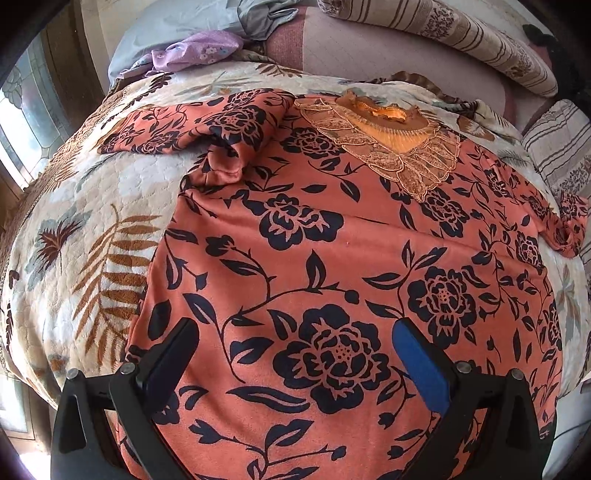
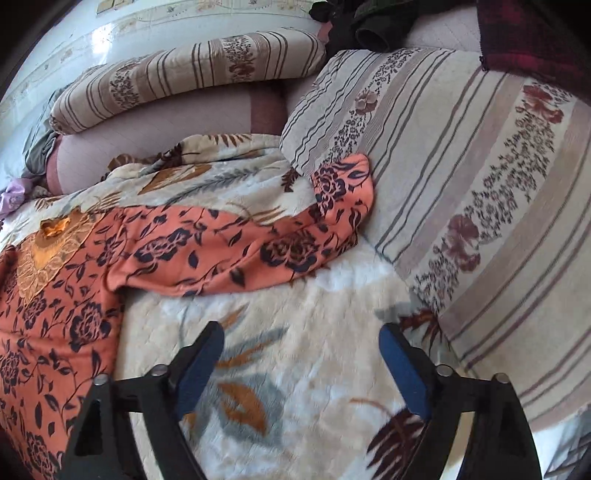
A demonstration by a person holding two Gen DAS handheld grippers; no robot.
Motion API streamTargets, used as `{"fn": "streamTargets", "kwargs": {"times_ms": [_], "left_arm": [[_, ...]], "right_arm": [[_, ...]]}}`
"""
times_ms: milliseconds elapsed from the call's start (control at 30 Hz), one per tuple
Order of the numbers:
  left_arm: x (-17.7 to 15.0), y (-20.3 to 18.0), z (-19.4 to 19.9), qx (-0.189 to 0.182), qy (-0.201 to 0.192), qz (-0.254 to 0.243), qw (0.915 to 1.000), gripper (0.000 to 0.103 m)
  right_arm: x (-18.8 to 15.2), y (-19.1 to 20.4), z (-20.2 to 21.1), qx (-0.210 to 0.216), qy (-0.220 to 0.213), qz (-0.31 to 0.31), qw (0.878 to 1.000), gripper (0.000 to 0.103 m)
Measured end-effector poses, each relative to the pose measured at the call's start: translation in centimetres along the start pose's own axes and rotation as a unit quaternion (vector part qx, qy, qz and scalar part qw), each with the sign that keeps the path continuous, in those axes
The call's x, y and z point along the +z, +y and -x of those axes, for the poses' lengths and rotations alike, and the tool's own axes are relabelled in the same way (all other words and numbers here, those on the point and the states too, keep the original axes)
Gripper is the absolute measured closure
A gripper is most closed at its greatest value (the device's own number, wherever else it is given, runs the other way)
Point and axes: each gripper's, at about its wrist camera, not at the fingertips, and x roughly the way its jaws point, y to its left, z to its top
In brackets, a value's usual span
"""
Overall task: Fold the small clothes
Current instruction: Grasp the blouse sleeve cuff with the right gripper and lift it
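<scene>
An orange top [image 1: 332, 240] with dark blue flowers and a lace collar [image 1: 391, 147] lies spread flat on a leaf-print blanket [image 1: 92, 229]. Its left sleeve [image 1: 192, 125] is bunched and folded near the shoulder. My left gripper [image 1: 295, 332] hovers open just above the lower body of the top, with nothing between its fingers. In the right wrist view the same top [image 2: 55, 314] fills the left side, and its right sleeve [image 2: 258, 243] stretches out toward a striped cushion. My right gripper [image 2: 301, 336] stands open over bare blanket [image 2: 288, 369], below that sleeve, holding nothing.
Striped cushions [image 2: 461, 184] border the blanket on the right and along the back [image 1: 461, 40]. A purple cloth [image 1: 195, 55] and grey-blue bedding [image 1: 177, 26] lie at the far left. Dark clothes [image 2: 369, 22] and a red plaid piece [image 2: 532, 37] sit behind the cushions.
</scene>
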Motion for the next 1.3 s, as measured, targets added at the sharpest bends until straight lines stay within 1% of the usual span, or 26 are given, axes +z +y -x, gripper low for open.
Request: {"fn": "streamTargets", "kwargs": {"times_ms": [33,67,167,233,300,400,467,500,533,567,633,667,700,733,767,833,867,967,1033,1067,1133,1200,1233,1300], "left_arm": [[0.0,-0.1,-0.1,0.002,0.001,-0.003,1.0,0.0],[-0.1,-0.2,-0.3,0.005,0.003,-0.006,1.0,0.0],[-0.2,-0.1,-0.7,0.013,0.008,-0.014,0.9998,0.0],[-0.3,0.3,-0.9,0.019,0.014,-0.016,0.9996,0.0],[-0.4,0.9,-1.0,0.026,0.013,-0.013,0.9995,0.0],[-0.6,1.7,-1.3,0.033,0.017,-0.005,0.9993,0.0],[-0.6,2.1,-1.7,0.037,0.023,-0.002,0.9991,0.0],[-0.6,2.2,-2.0,0.039,0.027,-0.002,0.9989,0.0],[-0.7,2.3,-2.3,0.041,0.03,-0.003,0.9987,0.0],[-0.7,2.4,-2.4,0.044,0.032,-0.004,0.9985,0.0],[-0.7,2.4,-2.7,0.045,0.034,-0.006,0.9984,0.0],[-0.7,2.5,-2.8,0.044,0.033,-0.008,0.9984,0.0],[-0.7,2.5,-2.8,0.045,0.033,-0.01,0.9984,0.0],[-0.7,2.5,-2.9,0.046,0.034,-0.012,0.9983,0.0],[-0.7,2.6,-3.0,0.048,0.036,-0.015,0.9981,0.0],[-0.5,2.7,-2.9,0.051,0.033,-0.018,0.998,0.0],[-0.4,2.8,-2.9,0.054,0.03,-0.018,0.9979,0.0],[-0.2,3.1,-2.9,0.052,0.027,-0.013,0.9982,0.0],[-0.3,3.2,-3.0,0.047,0.027,-0.01,0.9985,0.0],[-0.5,3.2,-2.9,0.045,0.027,-0.009,0.9986,0.0],[-0.8,3.2,-2.7,0.041,0.023,-0.009,0.9989,0.0],[-1.2,3.3,-2.4,0.036,0.02,-0.007,0.9991,0.0],[-1.3,3.4,-2.3,0.033,0.018,-0.004,0.9993,0.0],[-1.6,3.6,-1.8,0.027,0.012,0.0,0.9996,0.0]], "right_arm": [[1.2,-0.3,-1.2,0.007,0.006,-0.006,1.0,0.045],[2.5,-0.7,-2.6,0.017,0.015,-0.02,1.0,0.051],[6.0,-2.3,-6.5,0.05,0.042,-0.095,0.993,0.051],[8.1,-3.2,-8.9,0.05,0.051,-0.141,0.988,0.051],[10.1,-3.0,-10.7,0.013,0.048,-0.132,0.99,0.051],[12.4,-1.8,-13.2,-0.012,0.056,-0.107,0.993,0.051],[13.5,-1.5,-14.8,-0.041,0.068,-0.124,0.989,0.049],[13.8,-1.7,-15.6,-0.064,0.073,-0.139,0.986,0.047],[14.1,-1.9,-16.3,-0.096,0.077,-0.147,0.981,0.039],[14.3,-1.7,-17.3,-0.126,0.082,-0.139,0.979,0.038],[14.2,-0.7,-19.7,-0.174,0.111,-0.09,0.974,0.038],[14.0,-0.2,-20.9,-0.182,0.127,-0.069,0.973,0.038],[13.8,0.1,-21.7,-0.182,0.134,-0.058,0.972,0.038],[13.7,0.1,-22.1,-0.179,0.134,-0.058,0.973,0.041],[13.7,-0.3,-22.2,-0.173,0.134,-0.069,0.973,0.064],[13.8,-1.7,-21.7,-0.151,0.124,-0.105,0.975,0.085],[13.9,-2.4,-21.1,-0.132,0.115,-0.121,0.977,0.091],[14.5,-4.6,-18.4,-0.051,0.079,-0.168,0.981,0.092],[15.4,-5.8,-15.7,-0.004,0.046,-0.185,0.982,0.093],[16.0,-6.2,-14.1,0.011,0.03,-0.188,0.982,0.093],[17.5,-6.1,-10.4,0.049,-0.006,-0.178,0.983,0.093],[19.0,-5.1,-6.2,0.086,-0.047,-0.156,0.983,0.093],[19.8,-4.3,-4.1,0.115,-0.068,-0.145,0.98,0.093],[21.5,-1.4,0.3,0.164,-0.11,-0.103,0.975,0.092]]}}
